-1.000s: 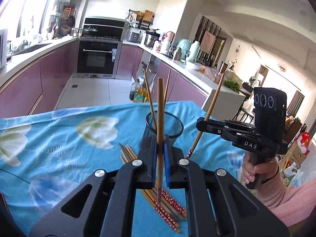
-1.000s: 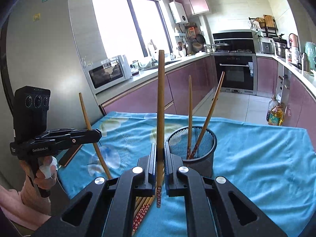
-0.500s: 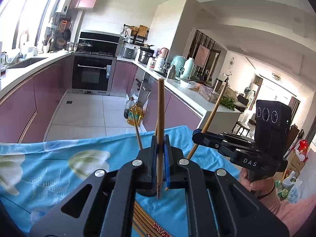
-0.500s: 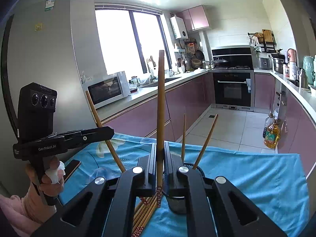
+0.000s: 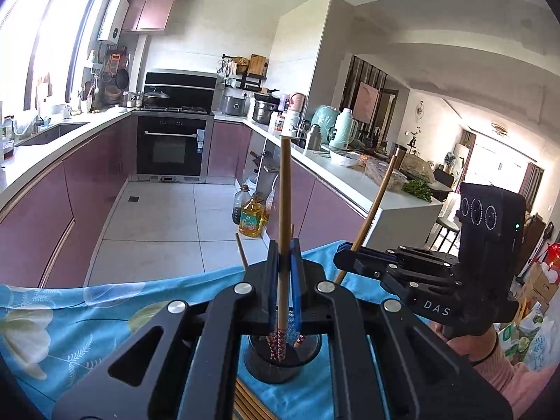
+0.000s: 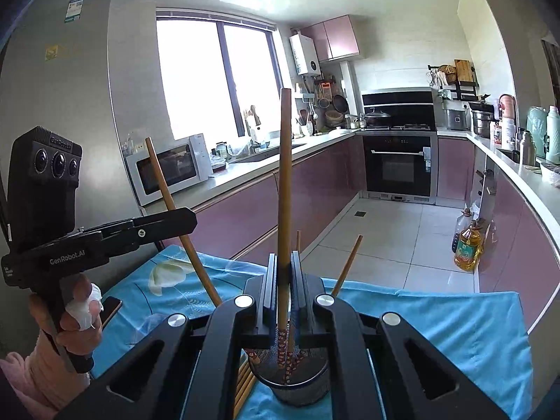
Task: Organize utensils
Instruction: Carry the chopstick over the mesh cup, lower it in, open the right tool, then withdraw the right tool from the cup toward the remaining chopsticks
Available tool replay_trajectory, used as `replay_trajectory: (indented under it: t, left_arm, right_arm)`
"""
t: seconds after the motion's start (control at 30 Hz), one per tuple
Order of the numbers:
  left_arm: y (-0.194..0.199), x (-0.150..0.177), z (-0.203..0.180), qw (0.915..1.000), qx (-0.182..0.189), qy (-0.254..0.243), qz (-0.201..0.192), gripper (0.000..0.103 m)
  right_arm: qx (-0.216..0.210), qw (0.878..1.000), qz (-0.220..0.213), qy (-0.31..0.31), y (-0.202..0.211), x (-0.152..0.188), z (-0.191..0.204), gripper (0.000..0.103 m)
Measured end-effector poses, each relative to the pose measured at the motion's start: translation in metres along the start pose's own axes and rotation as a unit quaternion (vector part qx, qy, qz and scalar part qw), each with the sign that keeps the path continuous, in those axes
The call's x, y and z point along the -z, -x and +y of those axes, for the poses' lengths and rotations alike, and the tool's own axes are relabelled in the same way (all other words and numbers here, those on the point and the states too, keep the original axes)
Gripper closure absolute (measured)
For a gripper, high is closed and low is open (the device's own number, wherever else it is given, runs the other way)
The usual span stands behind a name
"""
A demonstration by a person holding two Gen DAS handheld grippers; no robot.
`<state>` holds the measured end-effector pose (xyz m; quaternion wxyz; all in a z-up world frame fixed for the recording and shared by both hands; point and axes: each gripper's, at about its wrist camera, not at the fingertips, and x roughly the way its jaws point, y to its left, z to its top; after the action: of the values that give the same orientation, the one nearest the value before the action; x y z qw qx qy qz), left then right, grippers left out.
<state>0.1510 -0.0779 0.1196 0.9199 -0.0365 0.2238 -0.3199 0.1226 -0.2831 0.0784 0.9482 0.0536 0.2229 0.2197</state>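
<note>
Two tools (image 5: 282, 280) (image 6: 282, 280) w/ chopsticks (image 5: 284, 217) (image 6: 284, 189) above mesh cup (image 5: 280, 360).

Two bamboo chopsticks with red patterned tips are held upright — the left chopstick (image 5: 283, 217) and the right chopstick (image 6: 284, 210) — above a black mesh holder (image 6: 301, 383) holding more chopsticks. Spare chopsticks (image 6: 244, 381) lie flat beside it.
</note>
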Motion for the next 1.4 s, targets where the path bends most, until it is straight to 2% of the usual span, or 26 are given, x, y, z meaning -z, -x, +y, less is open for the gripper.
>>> replay_trajectory:
  t: [0.3,0.53,0.7,1.0,1.2,1.3,1.37,1.4]
  left_arm:
    - [-0.039,0.020,0.010,0.9977,-0.006,-0.003,0.067,0.096]
    - [-0.067,0.039,0.015,0.9931,-0.006,-0.009,0.117,0.096]
    - [-0.086,0.042,0.020,0.9915,-0.012,-0.007,0.129,0.096]
    - [-0.107,0.047,0.030,0.9890,-0.028,0.005,0.145,0.095]
    - [-0.102,0.057,0.036,0.9895,-0.039,0.013,0.139,0.092]
    - [-0.092,0.061,0.036,0.9905,-0.052,0.012,0.127,0.083]
    - [-0.082,0.065,0.035,0.9914,-0.059,0.009,0.116,0.081]
    - [-0.076,0.066,0.035,0.9918,-0.061,0.009,0.112,0.080]
  right_arm:
    - [0.004,0.999,0.048,-0.002,-0.020,0.016,-0.006,0.097]
    - [0.005,0.993,0.115,-0.011,-0.043,0.034,-0.016,0.097]
    - [0.007,0.990,0.143,-0.016,-0.056,0.041,-0.019,0.097]
    - [0.011,0.989,0.144,-0.034,-0.063,0.042,-0.020,0.095]
    - [0.015,0.989,0.140,-0.039,-0.061,0.044,-0.023,0.090]
    - [0.011,0.990,0.131,-0.048,-0.057,0.046,-0.025,0.082]
    - [0.009,0.991,0.121,-0.049,-0.051,0.047,-0.024,0.070]
    - [0.007,0.992,0.116,-0.046,-0.047,0.047,-0.022,0.070]
